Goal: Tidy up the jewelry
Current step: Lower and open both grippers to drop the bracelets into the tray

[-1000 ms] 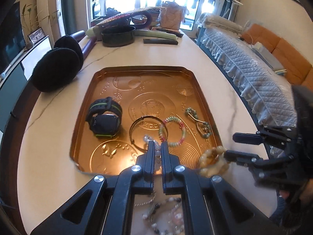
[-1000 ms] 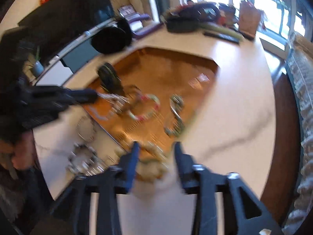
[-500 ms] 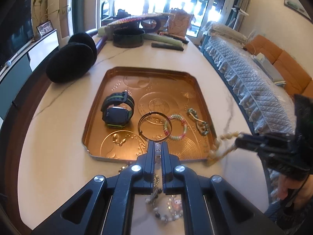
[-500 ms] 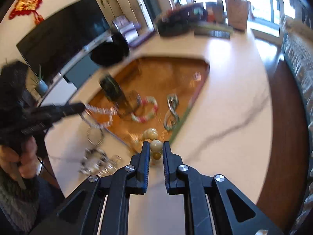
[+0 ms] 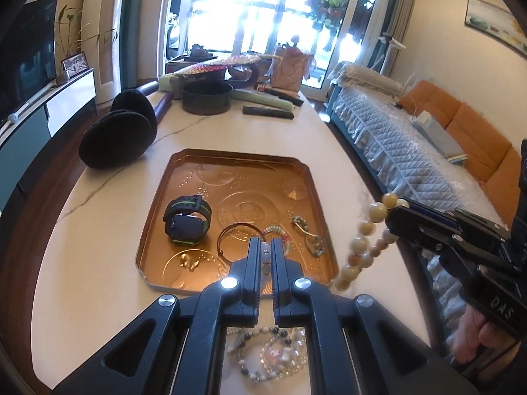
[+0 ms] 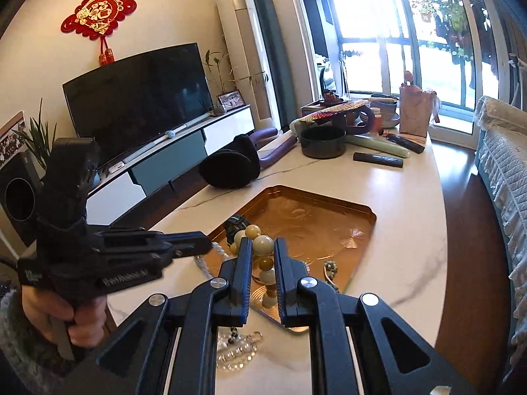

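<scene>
Jewelry tray [image 5: 154,217] on white marble table [image 5: 98,230], sofa [image 5: 467,125] beside.

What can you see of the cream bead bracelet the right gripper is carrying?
The cream bead bracelet is a loop of round, glossy beads, cream to pale yellow-tan, looking like stone or resin. The right gripper is shut on its upper beads, and the rest hangs free in the air as a drooping strand. It hangs near the right front corner of the copper-coloured metal tray; whether its lowest beads touch anything cannot be told.
</scene>
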Action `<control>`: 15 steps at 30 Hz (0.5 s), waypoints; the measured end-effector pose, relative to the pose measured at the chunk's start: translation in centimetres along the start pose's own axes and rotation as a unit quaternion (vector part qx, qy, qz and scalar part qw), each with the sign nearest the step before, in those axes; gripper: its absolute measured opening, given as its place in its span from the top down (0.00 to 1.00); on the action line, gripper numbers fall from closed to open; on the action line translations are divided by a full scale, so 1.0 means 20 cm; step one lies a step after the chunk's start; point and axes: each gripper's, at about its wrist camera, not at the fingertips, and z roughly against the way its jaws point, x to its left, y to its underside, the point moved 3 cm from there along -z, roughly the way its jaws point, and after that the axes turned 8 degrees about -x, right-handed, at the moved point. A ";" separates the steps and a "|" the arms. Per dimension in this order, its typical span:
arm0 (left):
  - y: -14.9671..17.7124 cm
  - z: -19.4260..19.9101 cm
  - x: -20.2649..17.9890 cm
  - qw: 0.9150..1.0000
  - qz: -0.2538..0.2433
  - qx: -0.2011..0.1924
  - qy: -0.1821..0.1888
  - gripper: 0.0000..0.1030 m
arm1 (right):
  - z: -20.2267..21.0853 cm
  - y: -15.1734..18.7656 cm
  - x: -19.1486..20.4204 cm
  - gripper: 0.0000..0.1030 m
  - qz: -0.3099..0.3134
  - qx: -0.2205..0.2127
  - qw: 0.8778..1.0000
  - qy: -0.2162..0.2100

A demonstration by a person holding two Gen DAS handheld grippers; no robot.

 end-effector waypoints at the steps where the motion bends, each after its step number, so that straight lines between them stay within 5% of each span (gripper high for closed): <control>1: 0.00 -0.02 0.00 1.000 -0.003 0.003 -0.004 0.95 | -0.03 0.00 0.00 0.88 -0.002 0.004 1.000 0.000; 15: 0.08 -0.46 0.09 0.996 0.005 0.080 -0.026 0.95 | -0.43 0.19 -0.17 0.88 -0.035 0.102 0.994 0.017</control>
